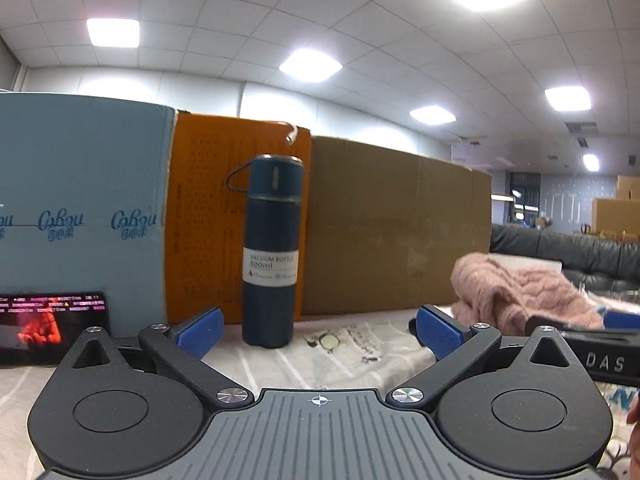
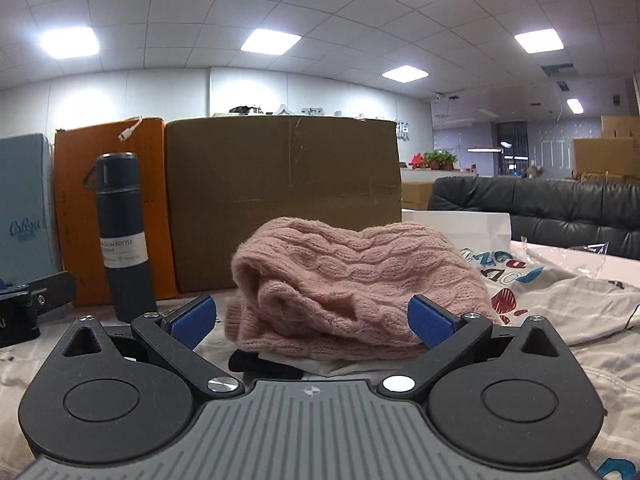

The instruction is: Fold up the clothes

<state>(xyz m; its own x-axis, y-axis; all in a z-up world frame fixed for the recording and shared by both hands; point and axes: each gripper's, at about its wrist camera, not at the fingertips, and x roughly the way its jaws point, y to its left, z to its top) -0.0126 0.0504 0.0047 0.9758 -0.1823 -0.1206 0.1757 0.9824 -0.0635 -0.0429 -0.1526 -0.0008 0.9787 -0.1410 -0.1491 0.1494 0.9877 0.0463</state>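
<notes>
Sweater (image 2: pixel 352 280) (bunched) lies crosswise before right gripper (image 2: pixel 312 320); both grippers released.

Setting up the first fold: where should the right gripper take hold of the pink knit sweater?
Probably the rolled fold at the near left end of the pink knit sweater, approached straight ahead and low. That bulge sits raised between the open right gripper fingers, thick enough to pinch.

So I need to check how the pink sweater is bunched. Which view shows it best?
The right wrist view: the sweater sits centred, whole, just ahead of the open fingers. The left wrist view catches only part of it at the right edge.
</notes>
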